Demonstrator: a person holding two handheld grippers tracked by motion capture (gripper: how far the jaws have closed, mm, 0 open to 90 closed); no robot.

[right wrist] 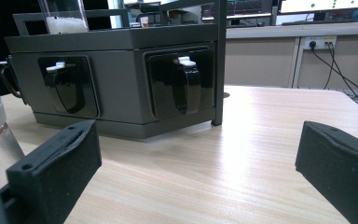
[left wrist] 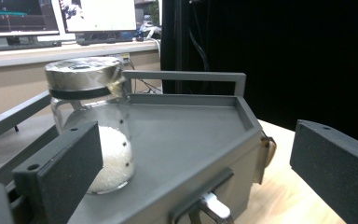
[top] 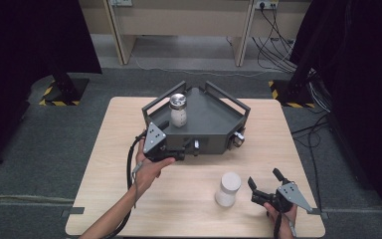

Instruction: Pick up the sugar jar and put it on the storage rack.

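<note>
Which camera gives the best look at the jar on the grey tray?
The left gripper view: the jar stands close and sharp, with its metal lid and the white grains inside. The high view shows the jar small, from above, on the tray. The right gripper view catches the bottom of the jar above the tray's edge.

**Tray at the far middle, one jar on it, one jar near right**

A tabletop [top: 104, 199] carries everything. At its far middle sits a tray [top: 211, 117] with raised rails along its far sides. On the tray, toward its left corner, stands an upright jar [top: 178, 110]. Against the tray's near left edge hover the left tongs [top: 181, 152], jaws spread, pointing right along that edge. On the bare tabletop, near and right of the tray and well apart from it, stands a second jar [top: 228, 189]. Just right of that jar lie the right tongs [top: 263, 185], jaws apart, the jar off their left jaw.
</note>
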